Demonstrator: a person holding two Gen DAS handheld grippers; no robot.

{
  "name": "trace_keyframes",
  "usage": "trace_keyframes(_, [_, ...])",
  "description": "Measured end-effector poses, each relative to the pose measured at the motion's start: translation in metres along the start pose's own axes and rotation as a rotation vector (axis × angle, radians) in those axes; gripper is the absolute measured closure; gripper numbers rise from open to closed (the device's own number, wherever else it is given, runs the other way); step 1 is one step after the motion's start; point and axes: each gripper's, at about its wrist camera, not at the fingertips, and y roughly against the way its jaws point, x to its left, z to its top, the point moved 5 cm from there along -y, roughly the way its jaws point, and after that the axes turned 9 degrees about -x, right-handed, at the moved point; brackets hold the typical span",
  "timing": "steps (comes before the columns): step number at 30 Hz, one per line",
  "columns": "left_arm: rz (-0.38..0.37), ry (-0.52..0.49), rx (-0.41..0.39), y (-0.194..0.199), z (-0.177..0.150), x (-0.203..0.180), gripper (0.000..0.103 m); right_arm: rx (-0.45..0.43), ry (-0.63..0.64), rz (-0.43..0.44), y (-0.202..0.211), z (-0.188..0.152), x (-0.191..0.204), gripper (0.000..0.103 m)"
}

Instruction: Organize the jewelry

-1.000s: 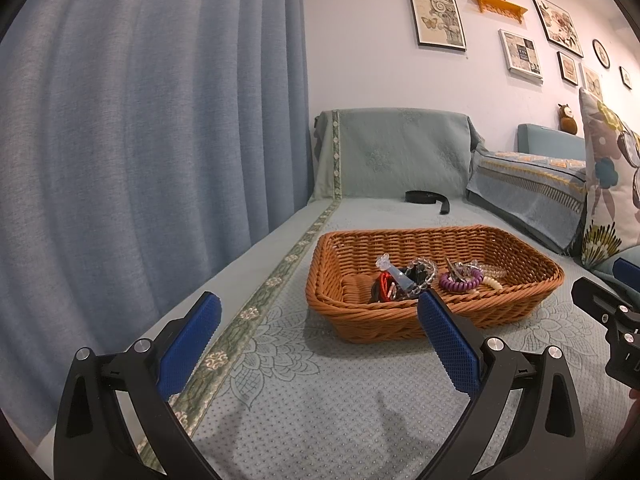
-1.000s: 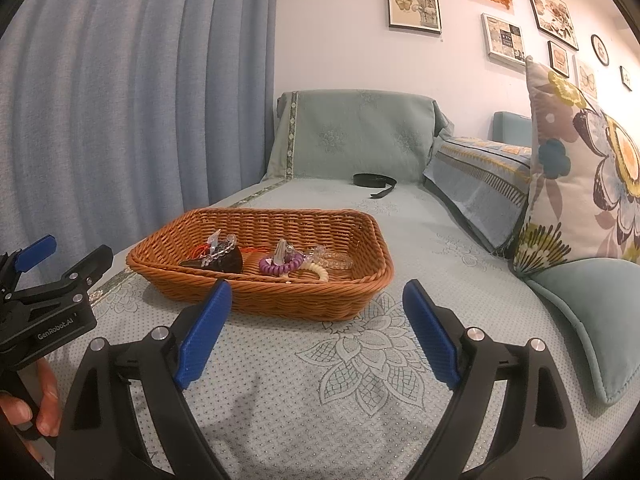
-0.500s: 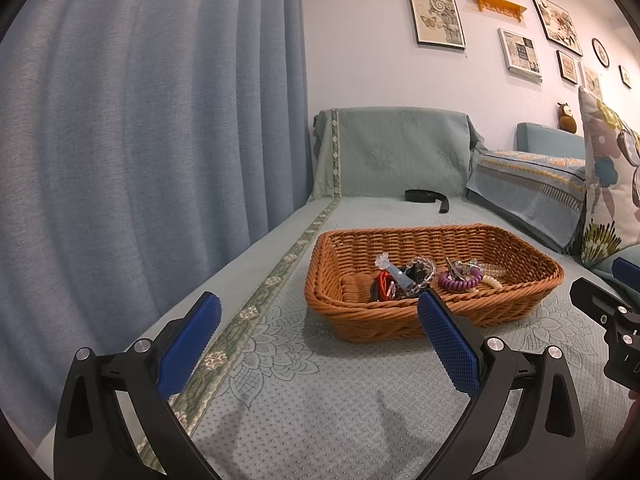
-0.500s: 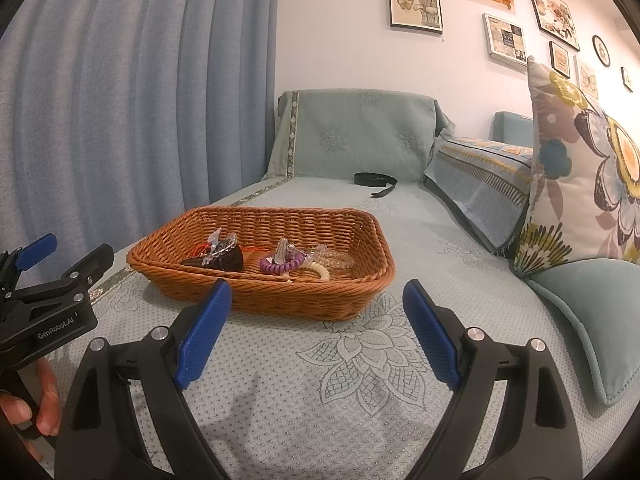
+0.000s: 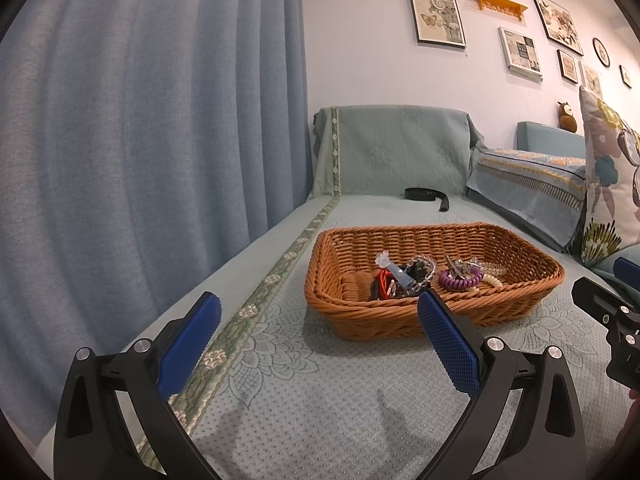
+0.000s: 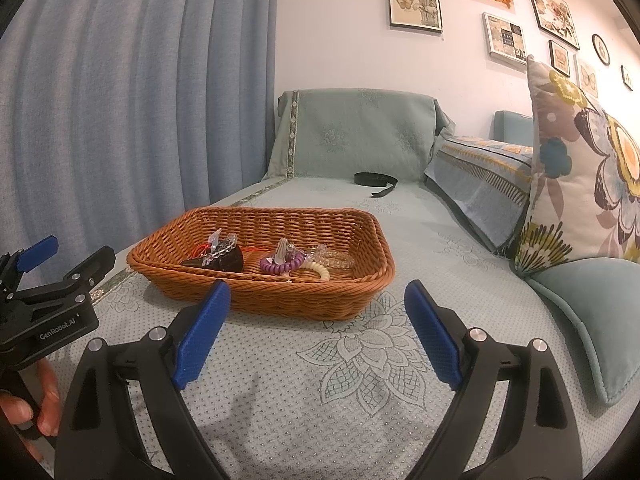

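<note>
Wicker, and open-weave at that: the basket (image 6: pixel 372 236) sits on the sofa's quilted cover (image 6: pixel 360 360), and the jewelry lies heaped in its near half, a purple coil band (image 6: pixel 280 266) touching a cream beaded bracelet (image 6: pixel 318 270), with a clear bead strand (image 5: pixel 426 266) draped over a dark piece (image 6: pixel 224 262) beside red cord (image 5: pixel 384 280). How far these are tangled is hard to judge at this range; they look interlocked.

That is the main risk: closing on one piece could drag its neighbours up, spilling them onto the cover or snagging a strand in the weave. The basket is light and on soft fabric, so a pull may slide or tip it.

Both claws are wide apart and hold nothing. The left gripper (image 5: pixel 320 344) hovers short of the basket's near corner; the right gripper (image 6: pixel 316 332) hovers before its front rim.
</note>
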Motion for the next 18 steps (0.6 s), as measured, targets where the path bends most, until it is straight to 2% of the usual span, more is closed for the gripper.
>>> trace_keyframes(18, [0.0, 0.0, 0.002, -0.0005, -0.0003, 0.0006, 0.008, 0.001, -0.002, 0.002, -0.0001, -0.0006, -0.0007, 0.017])
